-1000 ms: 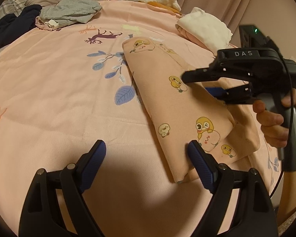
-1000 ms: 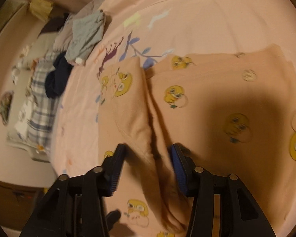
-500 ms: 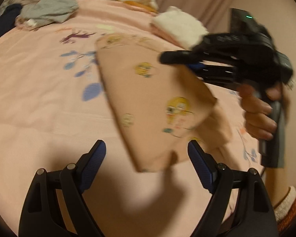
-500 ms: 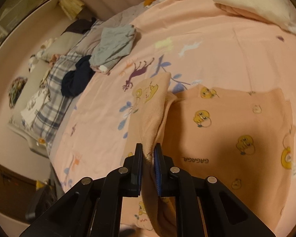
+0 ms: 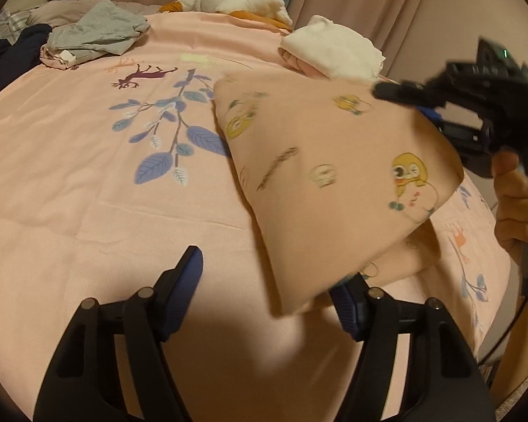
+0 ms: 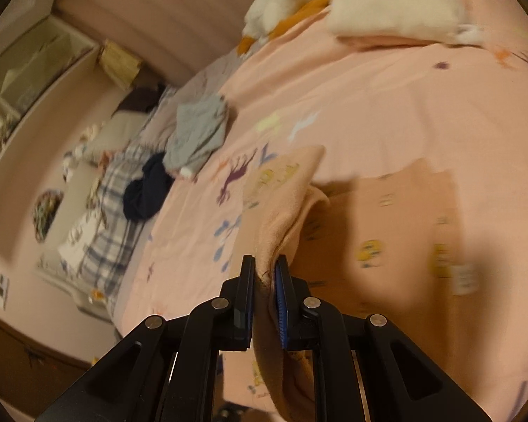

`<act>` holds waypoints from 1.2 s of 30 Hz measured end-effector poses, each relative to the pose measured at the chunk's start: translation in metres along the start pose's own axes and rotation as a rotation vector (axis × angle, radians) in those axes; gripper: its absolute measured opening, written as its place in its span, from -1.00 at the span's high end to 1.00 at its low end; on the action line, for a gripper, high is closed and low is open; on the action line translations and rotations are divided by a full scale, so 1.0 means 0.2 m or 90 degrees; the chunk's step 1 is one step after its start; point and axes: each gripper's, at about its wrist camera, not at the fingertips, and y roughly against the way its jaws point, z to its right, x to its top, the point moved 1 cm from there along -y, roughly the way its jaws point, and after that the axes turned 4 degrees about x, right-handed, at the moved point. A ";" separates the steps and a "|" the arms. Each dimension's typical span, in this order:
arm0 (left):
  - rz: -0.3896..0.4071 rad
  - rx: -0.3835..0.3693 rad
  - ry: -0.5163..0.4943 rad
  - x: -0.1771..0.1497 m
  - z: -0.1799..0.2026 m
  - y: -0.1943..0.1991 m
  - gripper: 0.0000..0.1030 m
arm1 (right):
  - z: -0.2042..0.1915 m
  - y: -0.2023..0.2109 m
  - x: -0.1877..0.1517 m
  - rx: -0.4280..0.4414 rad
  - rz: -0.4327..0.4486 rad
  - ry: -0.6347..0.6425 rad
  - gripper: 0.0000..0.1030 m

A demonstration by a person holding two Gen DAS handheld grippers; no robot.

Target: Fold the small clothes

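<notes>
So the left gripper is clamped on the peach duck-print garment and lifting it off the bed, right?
Wrong gripper. The right gripper is clamped on the garment, as the right wrist view shows; the left gripper is open and holds nothing. The garment is partly lifted off the bed.

Pink bedsheet [image 5: 70, 183] printed with a blue leafy branch [image 5: 169, 140] and a maroon deer [image 5: 142, 76]. Far left: crumpled grey garment [image 5: 95, 33], with a dark navy garment [image 5: 7, 56] just beside it at the left edge. Far centre: white and orange bundle [image 5: 236, 1] against the curtain [image 5: 369, 3]. Far right: folded cream cloth [image 5: 334, 47] lying on a pink one. Right wrist view: plaid bedding [image 6: 112, 204] beyond the sheet's left edge, a wooden box [image 6: 119, 61] by the wall.
</notes>
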 end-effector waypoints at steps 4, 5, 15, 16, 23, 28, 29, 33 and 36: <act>0.001 0.018 -0.033 -0.02 0.04 -0.01 -0.27 | 0.16 0.13 -0.02 -0.018 0.039 -0.037 0.75; 0.001 0.029 -0.047 -0.03 0.05 -0.02 -0.26 | 0.20 0.15 -0.04 -0.024 0.040 -0.045 0.75; -0.002 0.041 -0.082 -0.04 0.05 -0.03 -0.28 | 0.40 0.11 -0.14 -0.076 0.014 -0.106 0.75; -0.006 0.041 -0.084 -0.04 0.05 -0.03 -0.28 | 0.39 0.12 -0.13 -0.085 0.015 -0.108 0.74; -0.021 -0.014 -0.032 0.00 -0.01 0.06 -0.26 | 0.33 0.28 -0.11 -0.182 0.069 -0.074 0.75; -0.046 -0.007 -0.075 -0.03 0.03 0.01 -0.29 | 0.33 0.23 0.05 -0.122 0.093 -0.084 0.24; -0.042 -0.003 -0.088 -0.04 0.04 0.01 -0.35 | 0.33 0.18 0.09 -0.117 0.087 -0.084 0.23; -0.035 0.016 -0.164 -0.09 0.10 0.00 -0.54 | 0.38 -0.02 0.11 -0.127 0.026 -0.088 0.24; -0.030 0.032 -0.186 -0.11 0.12 -0.01 -0.58 | 0.38 -0.10 0.06 -0.140 -0.002 -0.072 0.55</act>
